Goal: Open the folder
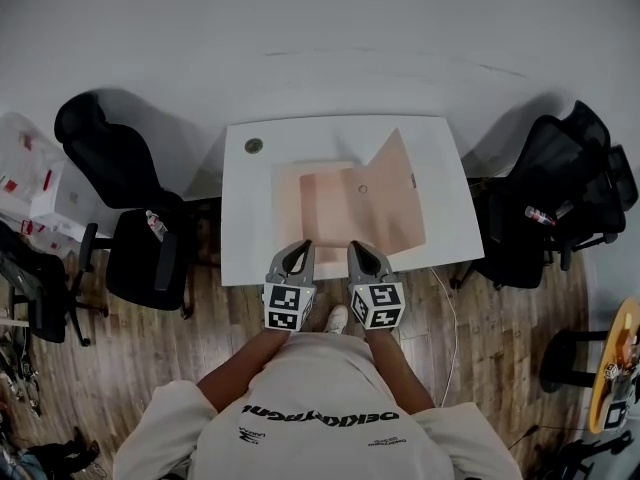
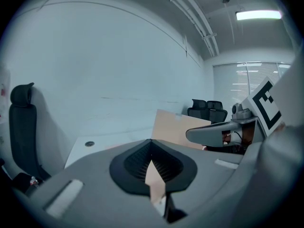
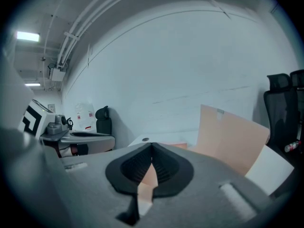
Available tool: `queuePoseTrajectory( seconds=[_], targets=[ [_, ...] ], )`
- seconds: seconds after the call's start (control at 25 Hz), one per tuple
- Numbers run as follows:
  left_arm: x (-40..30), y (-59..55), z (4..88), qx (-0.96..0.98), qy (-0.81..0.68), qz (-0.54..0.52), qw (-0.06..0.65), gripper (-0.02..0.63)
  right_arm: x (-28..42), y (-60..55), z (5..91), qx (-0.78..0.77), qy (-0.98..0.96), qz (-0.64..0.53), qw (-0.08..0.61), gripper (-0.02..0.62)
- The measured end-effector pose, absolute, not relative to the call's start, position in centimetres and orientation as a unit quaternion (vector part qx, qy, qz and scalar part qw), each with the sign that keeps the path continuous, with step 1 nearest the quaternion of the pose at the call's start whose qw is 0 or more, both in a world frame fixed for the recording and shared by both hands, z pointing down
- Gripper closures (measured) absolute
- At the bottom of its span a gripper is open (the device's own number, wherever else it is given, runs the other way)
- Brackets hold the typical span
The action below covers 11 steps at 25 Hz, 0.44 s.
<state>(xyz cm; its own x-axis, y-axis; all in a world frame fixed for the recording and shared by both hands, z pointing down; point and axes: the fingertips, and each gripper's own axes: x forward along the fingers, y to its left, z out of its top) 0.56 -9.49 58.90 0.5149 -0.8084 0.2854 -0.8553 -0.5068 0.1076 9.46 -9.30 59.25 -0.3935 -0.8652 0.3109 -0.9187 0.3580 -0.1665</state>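
A peach folder (image 1: 325,206) lies on the white table (image 1: 248,213). Its cover (image 1: 395,193) stands raised and leans toward the right. Both grippers hover side by side at the table's near edge, just short of the folder. My left gripper (image 1: 299,250) is shut with nothing in it. My right gripper (image 1: 361,250) is shut and empty too. In the left gripper view the closed jaw tips (image 2: 152,144) point at the upright cover (image 2: 175,127), with the right gripper (image 2: 213,134) beside them. In the right gripper view the cover (image 3: 232,137) rises at the right beyond the closed tips (image 3: 152,146).
A round grommet (image 1: 254,146) sits at the table's far left corner. Black office chairs stand at the left (image 1: 135,203) and the right (image 1: 560,188) of the table. A thin cable (image 1: 450,313) trails over the wooden floor. White boxes (image 1: 30,178) stand at the far left.
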Motion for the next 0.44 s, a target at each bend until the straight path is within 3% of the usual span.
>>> queuePoseTrajectory(
  seconds=[0.44],
  targets=[
    [0.5,-10.0,59.5,0.86,-0.487,0.118,0.095,0.607,10.2,-10.3,59.5,0.548,-0.817,0.161,0.078,0.594]
  ],
)
